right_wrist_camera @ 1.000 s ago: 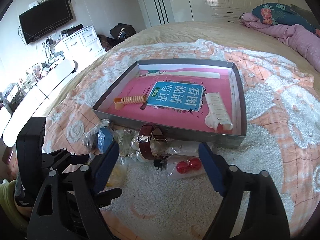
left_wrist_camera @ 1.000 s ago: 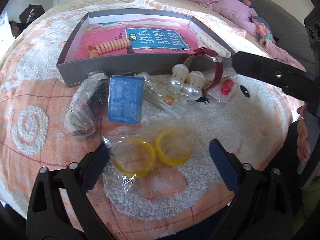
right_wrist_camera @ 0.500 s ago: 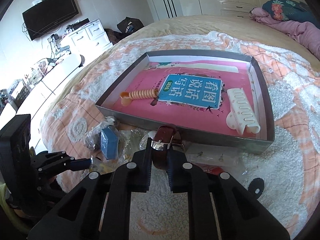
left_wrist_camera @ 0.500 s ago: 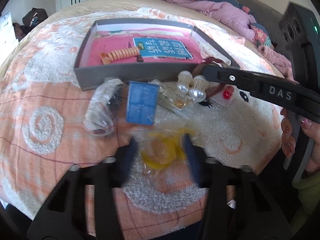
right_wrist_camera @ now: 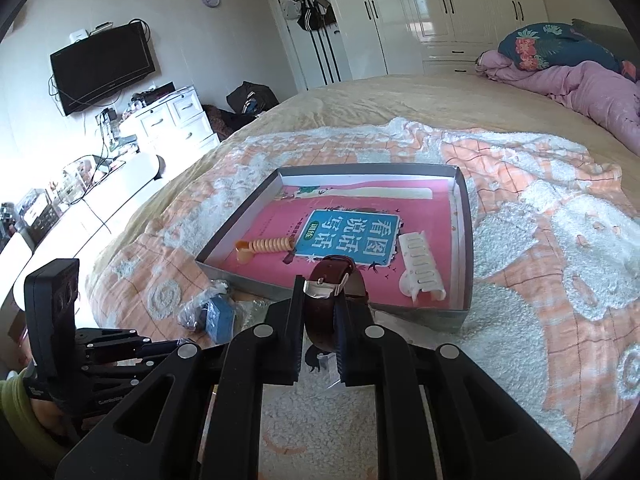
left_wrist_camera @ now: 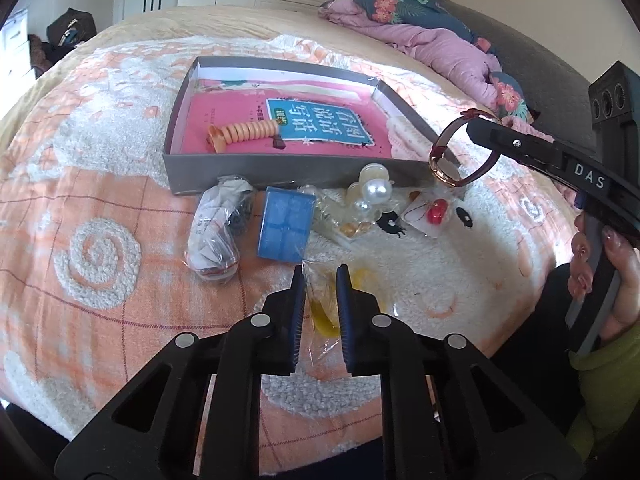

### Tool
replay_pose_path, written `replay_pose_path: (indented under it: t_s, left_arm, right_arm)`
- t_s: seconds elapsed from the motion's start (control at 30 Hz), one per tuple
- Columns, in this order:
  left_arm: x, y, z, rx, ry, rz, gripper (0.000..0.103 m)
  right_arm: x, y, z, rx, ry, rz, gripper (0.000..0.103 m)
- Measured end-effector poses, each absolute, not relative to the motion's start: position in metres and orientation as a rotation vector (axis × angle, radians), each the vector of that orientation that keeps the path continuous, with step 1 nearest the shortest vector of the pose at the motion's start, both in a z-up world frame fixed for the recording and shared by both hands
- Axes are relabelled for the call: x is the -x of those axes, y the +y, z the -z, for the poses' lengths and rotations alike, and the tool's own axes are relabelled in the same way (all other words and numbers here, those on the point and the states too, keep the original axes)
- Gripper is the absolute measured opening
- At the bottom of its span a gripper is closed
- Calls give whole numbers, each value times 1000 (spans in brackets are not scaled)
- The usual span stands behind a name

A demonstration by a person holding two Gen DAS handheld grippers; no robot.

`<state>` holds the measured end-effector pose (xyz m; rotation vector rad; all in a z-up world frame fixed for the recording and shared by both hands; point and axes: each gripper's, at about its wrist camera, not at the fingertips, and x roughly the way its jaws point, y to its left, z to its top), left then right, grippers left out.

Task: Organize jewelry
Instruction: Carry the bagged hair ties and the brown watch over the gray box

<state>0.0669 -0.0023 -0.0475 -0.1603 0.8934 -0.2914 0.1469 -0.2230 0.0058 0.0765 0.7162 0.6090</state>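
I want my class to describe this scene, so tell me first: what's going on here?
A person is sorting jewelry on a bed with two handheld grippers. The right gripper is shut on a brown-strap watch, held in the air near the grey tray. The left gripper is shut on a clear bag of yellow bangles. Other small bagged pieces lie on the blanket in front of the tray.

Both grippers matte black, silver pivot screws; right gripper point(left_wrist_camera: 476, 126) marked "DAS" in white. Sleeve point(left_wrist_camera: 604, 392) olive-green.
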Motion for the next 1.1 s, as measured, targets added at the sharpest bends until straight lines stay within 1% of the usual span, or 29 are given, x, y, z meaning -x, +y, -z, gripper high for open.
replay_pose_path:
  t_s: [0.3,0.7,0.97,1.1]
  left_arm:
    - [-61,-12,22,167,834,346,3]
    - [-72,-5,-16,184,756,354,2]
    - [-97,14,-45,183,692,308,2]
    - [-112,19,-51,186,683,295,2]
  right_arm:
    - [-143,-232,-16,-88,681,-597,12]
    - [-142,-241,-26,-110,651,-593,12]
    - [-148,-238,-30,-102,642,-602,12]
    - [-153,-234,-35,-94,637,-609,12]
